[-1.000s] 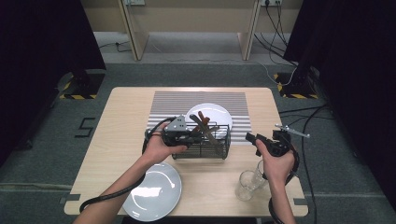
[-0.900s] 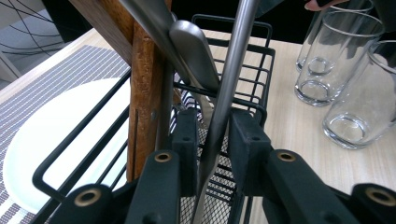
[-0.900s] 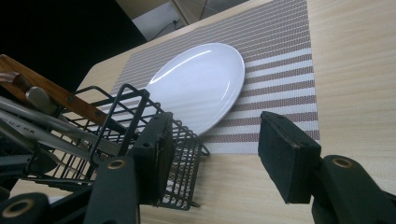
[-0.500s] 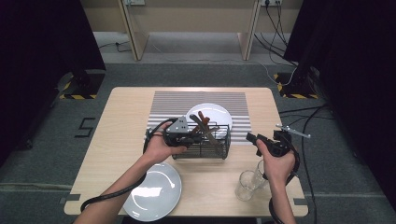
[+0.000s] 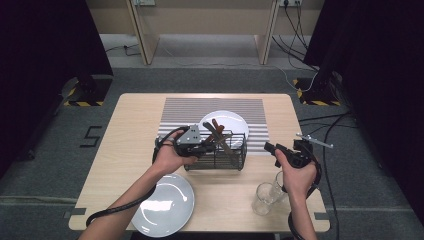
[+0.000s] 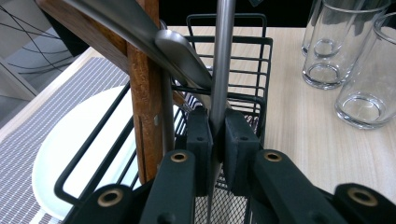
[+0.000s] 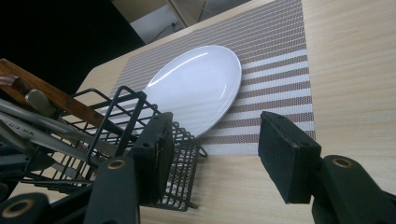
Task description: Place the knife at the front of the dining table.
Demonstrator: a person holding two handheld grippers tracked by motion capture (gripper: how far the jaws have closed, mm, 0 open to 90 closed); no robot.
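The left gripper [image 6: 216,135] is pinching its pads tight, the jaws having just been closing, its forearm reaching in from below. The right gripper [image 7: 212,154] is hovering with jaws spread wide, seemingly gripping nothing, wrist roughly level.

A black wire cutlery basket [image 5: 220,152] holds a brown wooden handle [image 6: 145,88] and a silver-grey steel utensil stem [image 6: 221,60]. The woven placemat [image 5: 177,107] shows fine grey-and-white stripes on the pale wooden tabletop [image 5: 132,130]. Two round plates [image 5: 165,205] are glossy white, and the drinking glasses [image 6: 362,70] are clear. Both grippers' pads [image 7: 287,156] are black.
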